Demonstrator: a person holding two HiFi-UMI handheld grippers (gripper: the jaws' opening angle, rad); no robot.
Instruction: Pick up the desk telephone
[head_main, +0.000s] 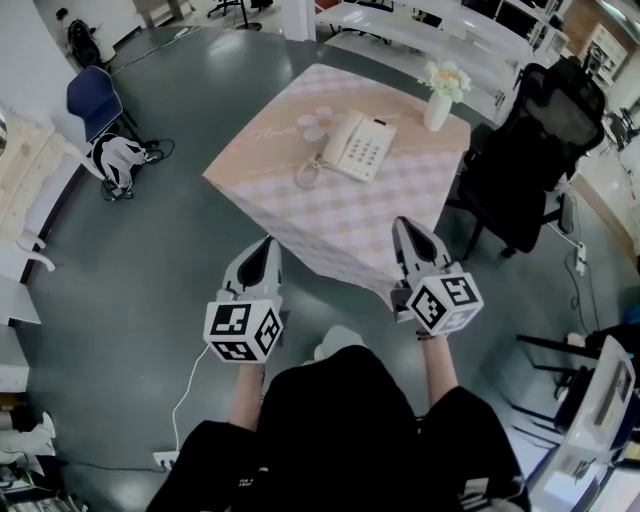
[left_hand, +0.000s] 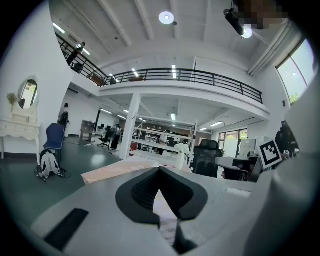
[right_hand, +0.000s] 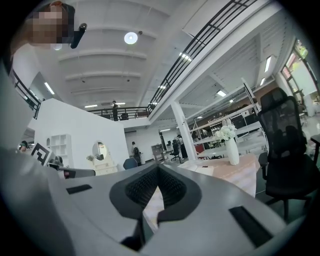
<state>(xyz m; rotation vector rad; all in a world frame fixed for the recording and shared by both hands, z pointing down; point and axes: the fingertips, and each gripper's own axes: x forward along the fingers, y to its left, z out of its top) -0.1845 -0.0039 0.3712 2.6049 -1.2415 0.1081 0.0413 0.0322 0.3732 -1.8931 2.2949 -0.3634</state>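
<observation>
Hovering short of the desk telephone (head_main: 357, 147): left gripper (head_main: 266, 243), right gripper (head_main: 404, 222), jaws pressed together. Approach step, I'd say. Next: close in, spread jaws.

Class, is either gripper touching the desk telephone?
No: the left gripper and right gripper sit well short of the telephone on the table.

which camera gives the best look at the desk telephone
The head view: the desk telephone lies whole, seen from above, on the checked table. Both gripper views see that table nearly edge-on past their jaws, and it cannot be made out there.
</observation>
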